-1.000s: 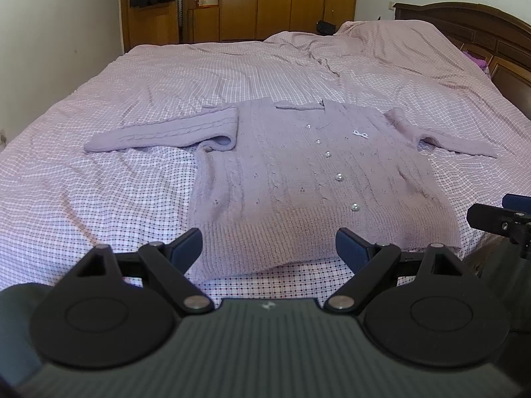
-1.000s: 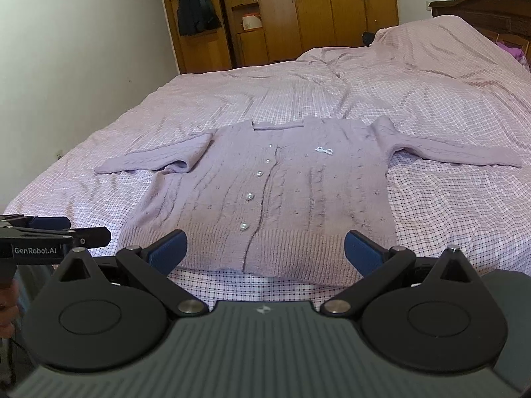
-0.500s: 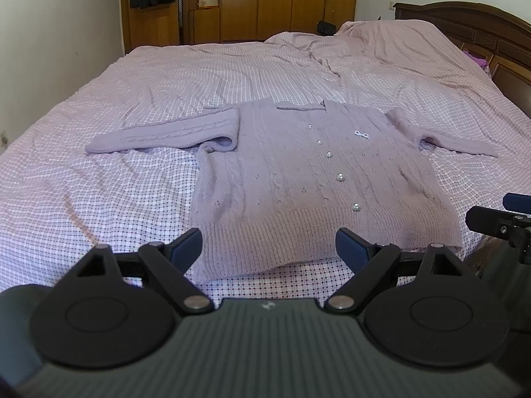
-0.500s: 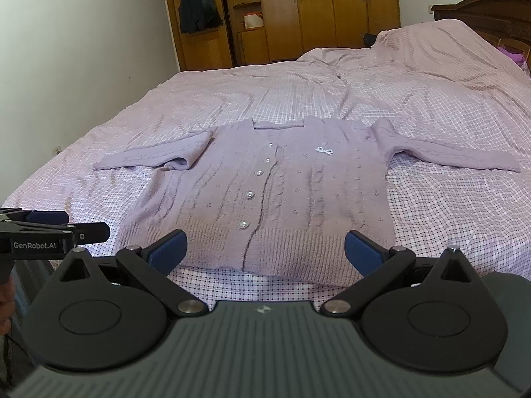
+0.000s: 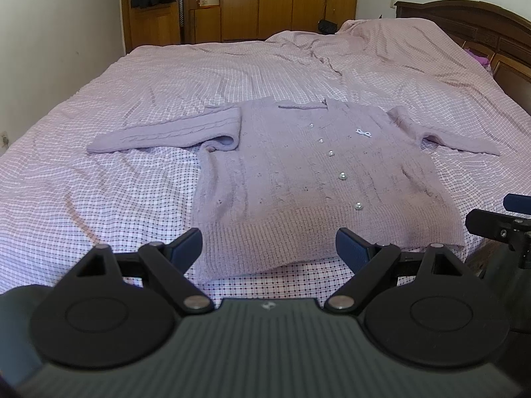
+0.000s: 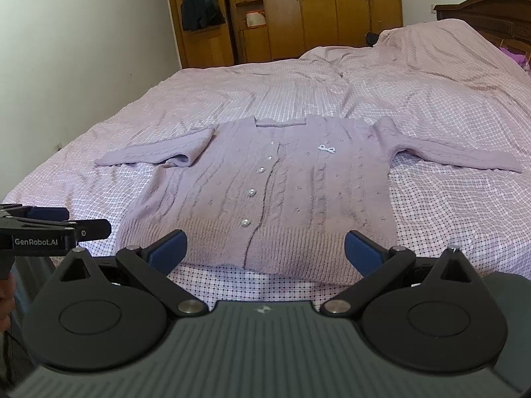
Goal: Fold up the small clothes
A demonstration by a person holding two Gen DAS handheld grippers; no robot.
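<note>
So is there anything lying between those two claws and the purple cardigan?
Nothing visible. Only bare checked bedsheet lies between the open right gripper and the cardigan hem, and the open left gripper faces the hem too.

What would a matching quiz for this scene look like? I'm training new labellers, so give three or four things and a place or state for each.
Things:
1. cardigan
2. left gripper
3. bow
4. wardrobe

Places or states:
A. open, holding nothing
B. against the far wall
C. spread flat, buttoned, on the bed
D. stitched on the cardigan's chest

Pairs: 1-C, 2-A, 3-D, 4-B
</note>
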